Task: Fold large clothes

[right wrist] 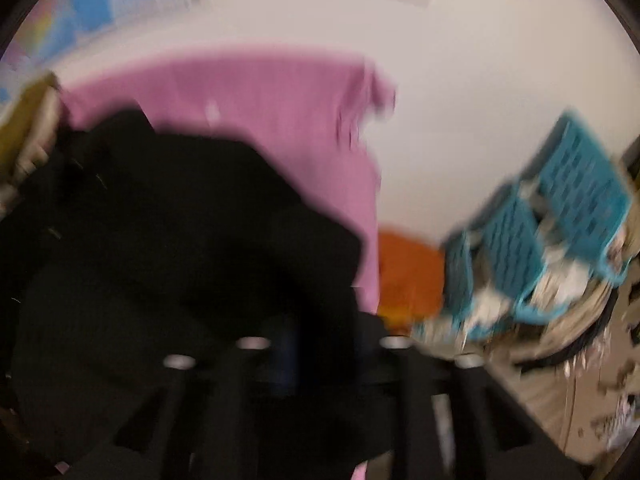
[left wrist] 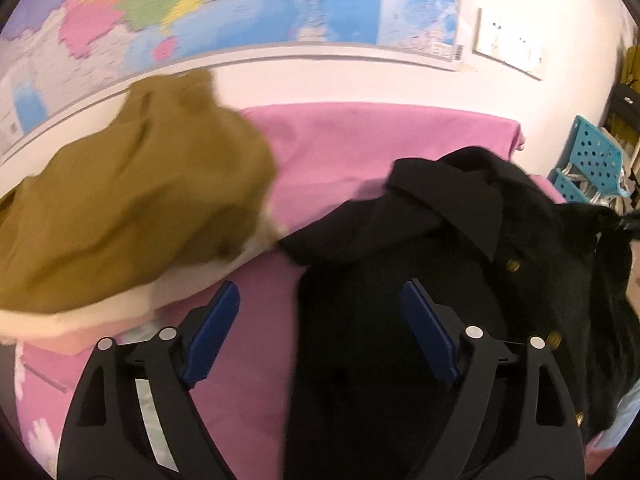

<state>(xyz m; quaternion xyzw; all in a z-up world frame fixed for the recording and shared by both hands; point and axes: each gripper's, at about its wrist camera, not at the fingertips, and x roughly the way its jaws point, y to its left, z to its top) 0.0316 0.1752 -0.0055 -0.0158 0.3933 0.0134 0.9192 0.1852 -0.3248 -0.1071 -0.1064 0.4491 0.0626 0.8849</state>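
Underneath everything lies a pink cloth [left wrist: 352, 140] that covers the table, its far edge running along the white wall below a coloured map [left wrist: 224, 4]. Over the table's near right part sprawls the black coat [left wrist: 440, 264], rumpled, its collar turned up toward the far edge and small brass buttons showing down its front; one corner of it is pulled off toward the right edge of the left wrist view. On the table's left side sits a heaped mustard-brown garment [left wrist: 132, 204] with a pale lining along its near hem, touching the coat where the two meet near the middle. Beyond the table's right edge stand teal perforated baskets [right wrist: 560, 216], with something orange [right wrist: 408, 272] on the floor between them and the table. The left tool [left wrist: 320, 320] hangs wide open above the coat's left border, gripping nothing. The right tool [right wrist: 320, 352] is smeared with blur and half buried in black fabric; I cannot tell whether it is closed.
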